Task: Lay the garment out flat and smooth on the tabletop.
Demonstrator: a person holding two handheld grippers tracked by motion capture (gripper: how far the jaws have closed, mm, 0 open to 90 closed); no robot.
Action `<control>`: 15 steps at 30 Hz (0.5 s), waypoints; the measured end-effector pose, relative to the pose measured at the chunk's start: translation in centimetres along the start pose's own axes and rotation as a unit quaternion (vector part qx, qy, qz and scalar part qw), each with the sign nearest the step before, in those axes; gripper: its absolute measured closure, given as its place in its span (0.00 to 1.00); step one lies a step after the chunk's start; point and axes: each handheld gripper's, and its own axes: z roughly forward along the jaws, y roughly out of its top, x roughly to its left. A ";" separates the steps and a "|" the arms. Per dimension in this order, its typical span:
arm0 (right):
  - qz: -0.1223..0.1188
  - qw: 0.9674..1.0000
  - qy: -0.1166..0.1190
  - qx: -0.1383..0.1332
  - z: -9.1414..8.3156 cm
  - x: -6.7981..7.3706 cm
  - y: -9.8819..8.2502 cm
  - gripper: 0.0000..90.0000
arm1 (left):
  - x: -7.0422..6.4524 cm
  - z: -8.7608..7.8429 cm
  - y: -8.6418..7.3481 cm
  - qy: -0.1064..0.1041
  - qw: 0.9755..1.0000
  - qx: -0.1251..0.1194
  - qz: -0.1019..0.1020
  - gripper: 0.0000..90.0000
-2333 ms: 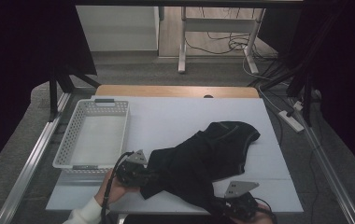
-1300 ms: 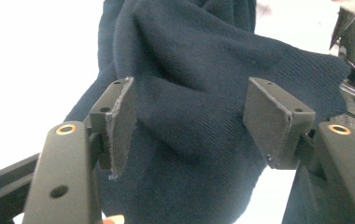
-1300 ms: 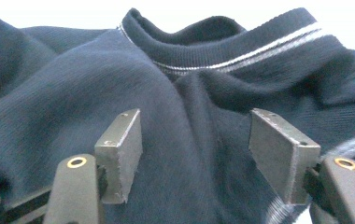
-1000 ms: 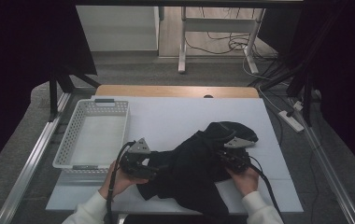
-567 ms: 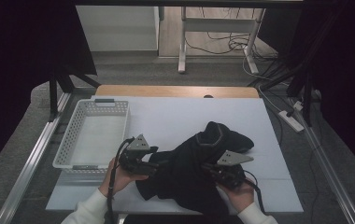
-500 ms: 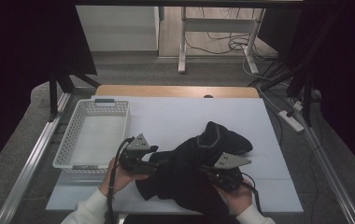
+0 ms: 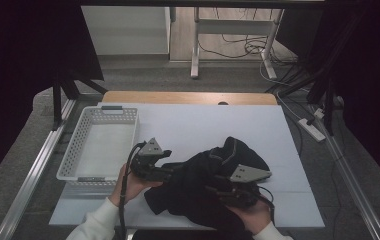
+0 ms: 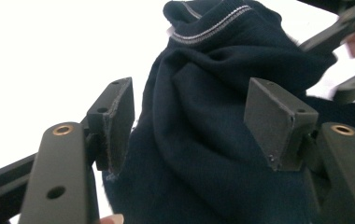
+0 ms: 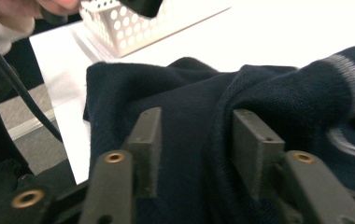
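This looks like a lab or test room set up for recording. A white board [image 7: 238, 125] covers a wooden desk [image 7: 188, 97] framed by metal rails [image 7: 28, 185]. Black curtains [image 7: 23, 45] hang at both sides, and cables [image 7: 238, 47] and a power strip [image 7: 312, 129] lie on the grey floor [image 7: 143, 75].

High view: above the near edge of the bench [image 7: 258, 125], facing forward and down. Gripper views: low, very close to the dark garment [image 8: 222, 140], aimed inward from opposite sides. Shared by all three: that garment at mid-bench.
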 end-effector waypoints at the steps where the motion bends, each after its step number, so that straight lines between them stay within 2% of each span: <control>1: 0.001 1.000 -0.006 -0.003 -0.8 -0.2 0.0 0.54 | -0.1 0.2 0.4 -0.001 1.000 -0.001 0.002 0.37; 4: 0.022 0.999 -0.036 -0.017 -3.6 -1.5 -0.7 0.49 | -0.6 1.2 1.8 -0.004 1.000 0.000 0.013 0.36; 8: 0.050 0.996 -0.077 -0.019 -6.4 -3.7 -2.0 0.46 | -1.3 3.0 3.8 -0.012 1.000 0.009 0.026 0.34; 12: 0.069 0.991 -0.110 -0.012 -7.8 -5.6 -3.2 0.46 | -1.7 5.1 6.0 -0.018 0.999 0.029 0.038 0.33; 15: 0.078 0.989 -0.124 -0.010 -8.2 -6.6 -3.8 0.45 | -1.8 6.4 7.1 -0.025 0.998 0.038 0.041 0.33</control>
